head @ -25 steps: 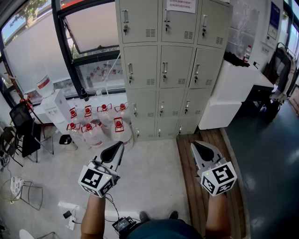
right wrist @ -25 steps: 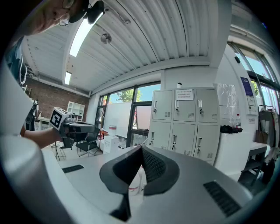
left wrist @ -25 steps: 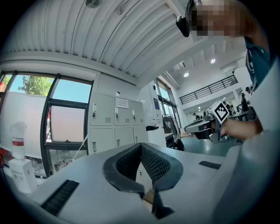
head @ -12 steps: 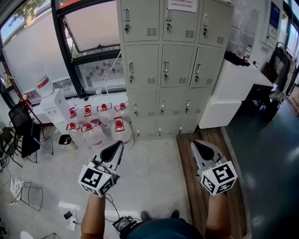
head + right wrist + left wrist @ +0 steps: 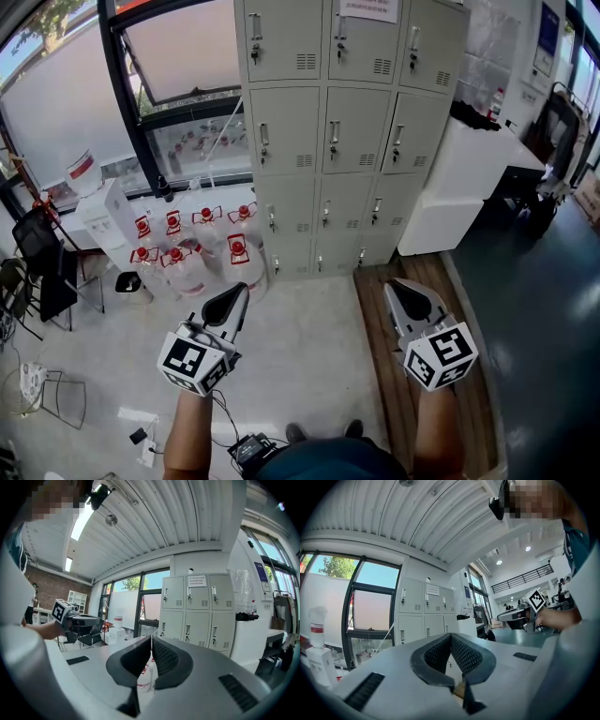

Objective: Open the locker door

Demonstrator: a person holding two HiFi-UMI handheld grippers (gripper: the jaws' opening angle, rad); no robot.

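Head view: you're standing well back from the locker bank (image 5: 291, 122), which is sitting far centre w/ every door shut. A handle (image 5: 332, 137) is showing on each door's left edge. Left gripper (image 5: 236, 298) & right gripper (image 5: 401, 291) are pointing fwd near you, well apart from any door. Water bottles (image 5: 187, 258) are crowding the floor left of the lockers.

Left gripper view: jaws are pressing together, nothing btwn them.

Right gripper view: same, tips touching, empty.

To do this step well, you're prob needing to walk in, spread one gripper's jaws before reaching a handle, clamp it square, then pull along the door's arc. Hinges are likely sitting on the right.
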